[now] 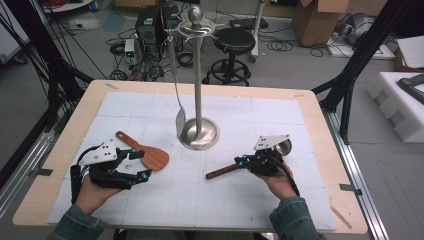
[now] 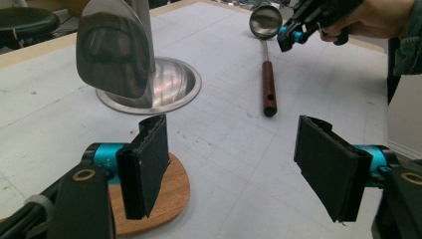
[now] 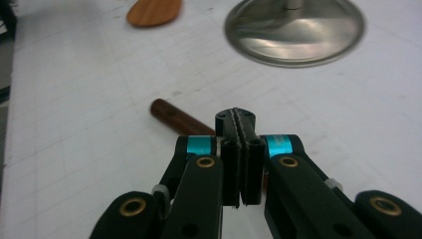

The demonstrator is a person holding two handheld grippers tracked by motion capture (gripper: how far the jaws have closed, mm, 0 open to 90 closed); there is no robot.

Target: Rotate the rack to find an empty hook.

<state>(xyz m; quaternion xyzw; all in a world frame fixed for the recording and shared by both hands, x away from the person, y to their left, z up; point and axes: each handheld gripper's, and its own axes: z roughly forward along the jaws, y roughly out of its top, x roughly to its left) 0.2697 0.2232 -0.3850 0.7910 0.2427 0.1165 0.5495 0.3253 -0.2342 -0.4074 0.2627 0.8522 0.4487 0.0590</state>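
My left gripper [image 1: 139, 162] [image 2: 231, 134] rests open at the table's front left. Its jaws stand wide apart with nothing between them. A wooden spatula [image 1: 145, 153] [image 2: 166, 194] lies flat under its left jaw; whether they touch I cannot tell. A ladle [image 1: 222, 171] [image 2: 268, 84] with a dark wooden handle and steel bowl lies on the white mat. My right gripper [image 1: 240, 162] [image 3: 238, 117] is shut with nothing between its pads, hovering over the ladle's shaft [image 3: 171, 115]. From the left gripper view, the right gripper [image 2: 288, 39] hangs just above the ladle.
A steel utensil stand [image 1: 198, 75] rises from a round base [image 1: 200, 134] [image 3: 294, 30] at the table's centre. A metal spatula [image 1: 180, 122] [image 2: 113, 55] hangs from it. White mat [image 1: 165, 200] covers the wooden table. Stools, cables and boxes lie beyond.
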